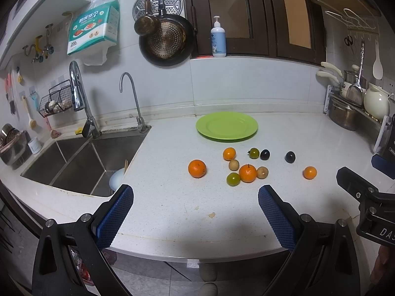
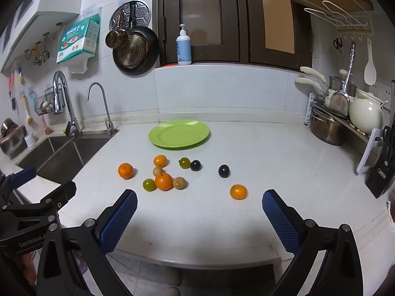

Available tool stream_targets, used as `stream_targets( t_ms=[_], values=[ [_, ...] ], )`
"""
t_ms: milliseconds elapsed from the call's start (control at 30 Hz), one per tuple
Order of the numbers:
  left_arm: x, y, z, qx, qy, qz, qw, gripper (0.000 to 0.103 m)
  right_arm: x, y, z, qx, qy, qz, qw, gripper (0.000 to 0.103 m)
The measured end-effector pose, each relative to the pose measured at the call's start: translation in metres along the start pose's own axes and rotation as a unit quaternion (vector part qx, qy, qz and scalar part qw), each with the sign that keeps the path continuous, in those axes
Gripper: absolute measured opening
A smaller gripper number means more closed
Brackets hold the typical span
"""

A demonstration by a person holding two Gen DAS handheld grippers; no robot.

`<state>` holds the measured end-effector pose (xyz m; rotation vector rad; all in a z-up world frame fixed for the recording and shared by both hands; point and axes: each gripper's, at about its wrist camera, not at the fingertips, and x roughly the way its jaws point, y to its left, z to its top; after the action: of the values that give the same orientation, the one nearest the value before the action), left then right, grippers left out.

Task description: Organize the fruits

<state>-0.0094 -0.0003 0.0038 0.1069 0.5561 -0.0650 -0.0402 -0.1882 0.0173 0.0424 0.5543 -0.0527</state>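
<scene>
An empty green plate [image 1: 226, 125] [image 2: 178, 133] lies at the back of the white counter. In front of it are scattered several small fruits: oranges [image 1: 197, 168] [image 2: 164, 181], green ones [image 1: 233, 179] [image 2: 149, 184], tan ones [image 1: 262, 172] [image 2: 179, 182] and two dark plums [image 1: 290, 157] [image 2: 223, 171]. One orange [image 1: 310, 172] [image 2: 238, 191] sits apart on the right. My left gripper [image 1: 195, 197] hangs open over the counter's near edge, holding nothing. My right gripper [image 2: 199, 203] is open too, with the lone orange just beyond its fingertips.
A steel double sink [image 1: 81, 162] [image 2: 56, 153] with two taps takes up the left. Pots, a cream jug [image 2: 365, 114] and a knife block [image 2: 381, 172] crowd the right edge. A soap bottle [image 1: 218, 39] stands on the sill behind. Each gripper shows at the side of the other's view.
</scene>
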Motion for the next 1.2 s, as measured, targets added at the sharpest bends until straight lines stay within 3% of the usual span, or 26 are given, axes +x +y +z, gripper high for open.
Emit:
stream_targets(
  t_ms=[700, 1100, 1200],
  values=[
    [0.005, -0.003, 0.001, 0.005, 0.002, -0.001, 1.0000, 0.103, 0.004, 0.001, 0.002, -0.002, 0.006, 0.004, 1.000, 0.102],
    [0.033, -0.007, 0.001, 0.020, 0.008, -0.009, 0.9997, 0.102, 0.024, 0.004, 0.004, -0.016, 0.018, 0.008, 1.000, 0.102],
    [0.045, -0.009, 0.001, 0.029, 0.010, -0.016, 0.9994, 0.096, 0.034, 0.006, 0.006, -0.027, 0.021, 0.013, 0.999, 0.102]
  ],
)
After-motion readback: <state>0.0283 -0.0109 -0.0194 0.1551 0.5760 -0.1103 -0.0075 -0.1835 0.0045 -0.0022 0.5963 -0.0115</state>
